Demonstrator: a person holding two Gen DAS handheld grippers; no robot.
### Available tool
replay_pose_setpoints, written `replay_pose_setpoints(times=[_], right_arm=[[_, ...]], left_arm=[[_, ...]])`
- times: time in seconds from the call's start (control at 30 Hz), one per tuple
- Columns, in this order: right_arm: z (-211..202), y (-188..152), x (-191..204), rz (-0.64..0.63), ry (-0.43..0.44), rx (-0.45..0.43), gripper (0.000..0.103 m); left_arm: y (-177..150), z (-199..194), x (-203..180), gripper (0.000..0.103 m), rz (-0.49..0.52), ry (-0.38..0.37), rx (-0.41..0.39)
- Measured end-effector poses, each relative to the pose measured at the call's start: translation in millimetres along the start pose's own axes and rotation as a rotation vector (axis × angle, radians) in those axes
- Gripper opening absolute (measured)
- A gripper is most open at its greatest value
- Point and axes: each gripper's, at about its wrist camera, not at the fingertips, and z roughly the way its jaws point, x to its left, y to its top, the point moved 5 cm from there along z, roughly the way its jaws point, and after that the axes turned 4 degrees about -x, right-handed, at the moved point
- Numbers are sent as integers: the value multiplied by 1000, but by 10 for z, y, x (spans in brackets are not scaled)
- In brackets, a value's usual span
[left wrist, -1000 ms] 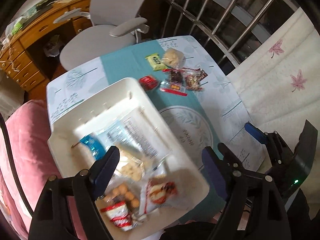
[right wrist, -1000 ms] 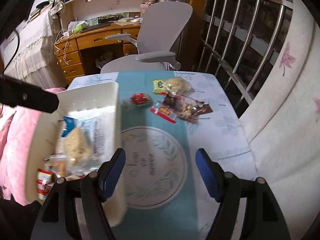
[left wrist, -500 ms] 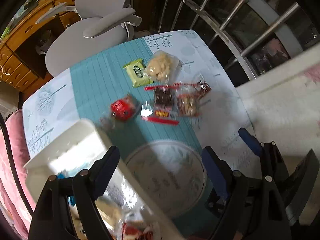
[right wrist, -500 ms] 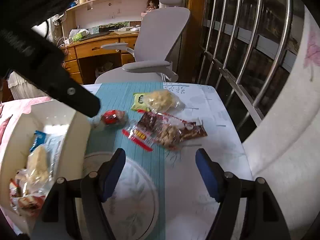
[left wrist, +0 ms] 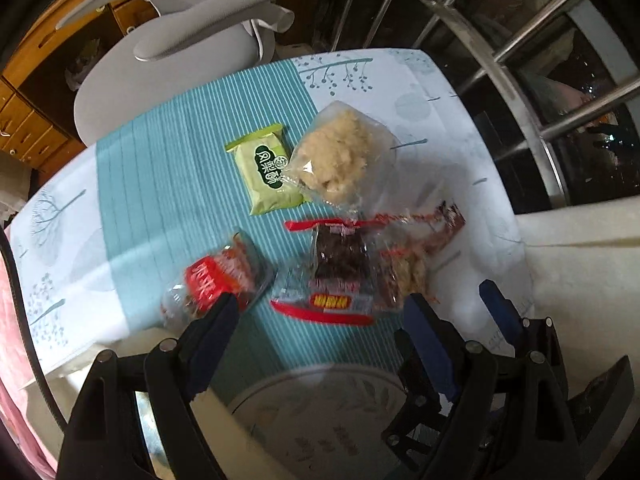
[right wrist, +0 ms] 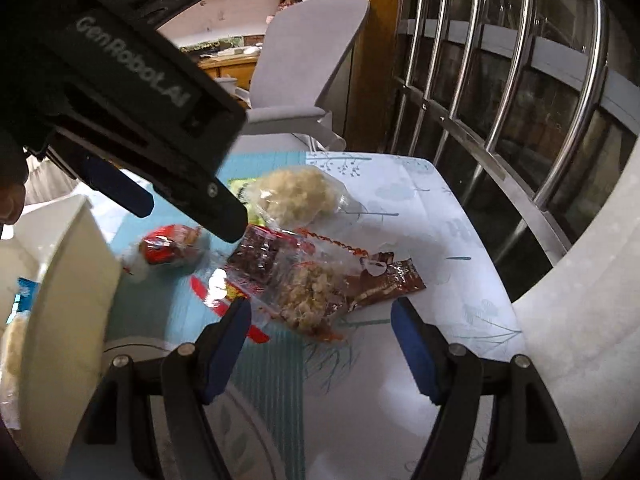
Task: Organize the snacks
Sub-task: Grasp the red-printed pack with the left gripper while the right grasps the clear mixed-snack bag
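currently both grippers hover over the table, jaws spread wide, nothing held. left gripper (left wrist: 320, 320) sits above the near edge of the snack cluster, its left finger over the red-wrapped snack (left wrist: 218, 278), its right finger by the clear pack of crumbly brown pieces (left wrist: 404, 270). between them lies the dark jerky-like pack with red trim (left wrist: 340, 264). farther back, the green packet (left wrist: 266, 170) lies just beside the clear bag of pale floss-like stuff (left wrist: 340, 156), edges overlapping. right gripper (right wrist: 320, 318) hangs near the crumbly pack (right wrist: 312, 296) and a brown wrapper (right wrist: 384, 280) touching it. white bin (right wrist: 68, 300) stands at the left on the teal striped tablecloth (left wrist: 168, 184), with some packets inside, blurred. grey office chair (left wrist: 180, 52) is behind the table, steel window bars (right wrist: 500, 100) to the right.
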Motion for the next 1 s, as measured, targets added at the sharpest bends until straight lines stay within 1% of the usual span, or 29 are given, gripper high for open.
replay_pose_setpoints(times=[0.13, 0.2, 0.33, 0.4, 0.5, 0.57, 0.77, 0.9, 1.0], right_arm=[[162, -24, -17, 16, -7, 7, 72], [239, -43, -26, 21, -10, 20, 72], [307, -51, -18, 36, 15, 11, 71], [336, -53, -5, 45, 38, 11, 61], [358, -50, 6, 66, 66, 10, 54], [354, -42, 5, 63, 61, 8, 52], [350, -29, -57, 75, 39, 26, 52], [333, -45, -116, 78, 10, 44, 52], [325, -58, -194, 92, -19, 55, 52]], left_arm=[[71, 218, -12, 83, 6, 9, 12], [83, 315, -32, 83, 9, 1, 19], [80, 470, -21, 80, 6, 8, 30], [93, 536, -16, 79, 4, 10, 36], [108, 607, -17, 78, 5, 12, 42], [119, 641, -20, 78, 1, 12, 46], [155, 716, -132, 78, 22, -5, 43], [163, 727, -167, 78, 19, -25, 38], [184, 704, -170, 76, 17, 2, 20]])
